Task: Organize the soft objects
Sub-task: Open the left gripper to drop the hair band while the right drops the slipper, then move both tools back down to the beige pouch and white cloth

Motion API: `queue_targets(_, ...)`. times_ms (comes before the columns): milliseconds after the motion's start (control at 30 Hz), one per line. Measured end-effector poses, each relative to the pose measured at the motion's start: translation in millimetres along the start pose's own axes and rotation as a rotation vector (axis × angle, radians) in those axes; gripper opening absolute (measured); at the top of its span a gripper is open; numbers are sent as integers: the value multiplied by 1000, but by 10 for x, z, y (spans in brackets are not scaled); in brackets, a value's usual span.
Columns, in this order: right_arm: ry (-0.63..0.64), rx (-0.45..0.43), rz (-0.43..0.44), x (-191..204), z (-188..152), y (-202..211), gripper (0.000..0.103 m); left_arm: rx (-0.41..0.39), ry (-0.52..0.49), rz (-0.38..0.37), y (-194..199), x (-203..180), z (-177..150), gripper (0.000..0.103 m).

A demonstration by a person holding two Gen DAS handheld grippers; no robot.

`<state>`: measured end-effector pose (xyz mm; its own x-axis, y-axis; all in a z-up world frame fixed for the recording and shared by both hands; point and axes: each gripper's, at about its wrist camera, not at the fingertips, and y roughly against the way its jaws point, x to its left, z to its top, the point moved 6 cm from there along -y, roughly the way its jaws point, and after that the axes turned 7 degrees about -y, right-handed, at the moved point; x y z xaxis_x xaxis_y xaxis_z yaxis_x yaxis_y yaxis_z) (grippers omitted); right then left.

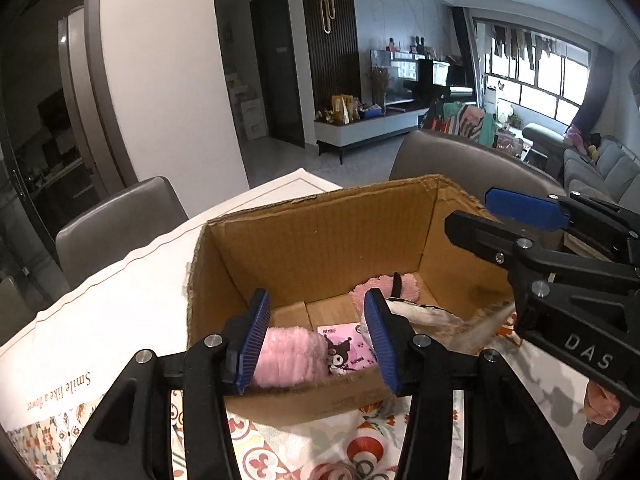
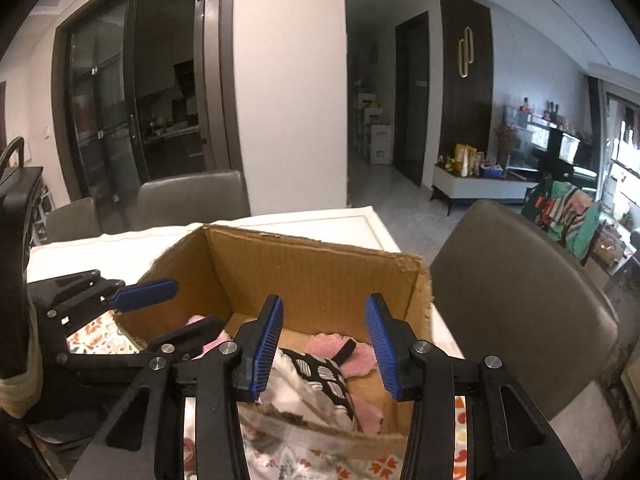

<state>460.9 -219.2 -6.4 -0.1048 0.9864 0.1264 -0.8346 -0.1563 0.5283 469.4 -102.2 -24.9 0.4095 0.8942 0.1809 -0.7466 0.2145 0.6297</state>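
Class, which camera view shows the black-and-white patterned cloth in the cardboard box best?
The right wrist view: the black-and-white patterned cloth lies between the right tongs, its pattern plain. The left wrist view shows only a pale edge of it in the cardboard box, partly hidden by the left tongs.

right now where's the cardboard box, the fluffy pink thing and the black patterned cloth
cardboard box point(image 1: 320, 236), left wrist view, inner back wall
fluffy pink thing point(image 1: 290, 354), left wrist view, middle of the fuzz
black patterned cloth point(image 2: 320, 374), right wrist view, patterned top face
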Motion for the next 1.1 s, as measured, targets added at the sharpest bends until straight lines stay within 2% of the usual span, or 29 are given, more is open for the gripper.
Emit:
queue_targets(200, -21, -37, -26, 24, -2, 296, 45, -27, 25, 43, 348, -1, -15, 48)
queue_targets(600, -76, -59, -2, 119, -179, 819, 45, -73, 25, 100, 987, -76, -139, 48)
queue_targets(1100, -92, -43, -10, 148, -633, 1324, 45, -48, 39, 85, 1428, -407, -598, 48)
